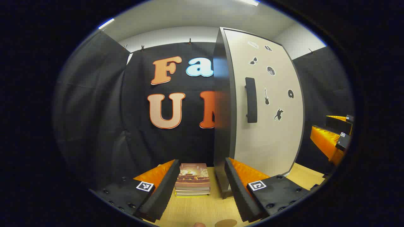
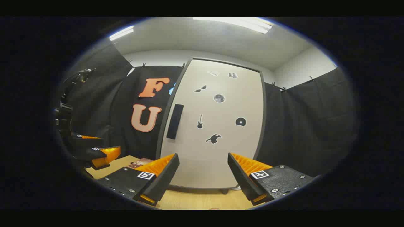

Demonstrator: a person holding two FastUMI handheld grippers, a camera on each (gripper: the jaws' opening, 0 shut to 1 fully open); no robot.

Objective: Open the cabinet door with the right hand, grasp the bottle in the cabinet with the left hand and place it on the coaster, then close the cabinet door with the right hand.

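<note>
Both tongs gape empty before the shut cabinet door (image 2: 211, 126): right tongs (image 2: 203, 176) face it squarely, left tongs (image 1: 202, 189) off its handle (image 1: 251, 100) edge, over books (image 1: 193, 179) on the bench (image 1: 195, 209). Door hides the bottle.

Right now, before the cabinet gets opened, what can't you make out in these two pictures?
- Bottle and cabinet interior: hidden behind the closed cabinet door in both views.
- Coaster: cut off by the bottom edge of the left gripper view, so only a brown sliver shows.
- Stickers on the door: too small to tell in detail.
- Stack of books: cover too small to read.
</note>
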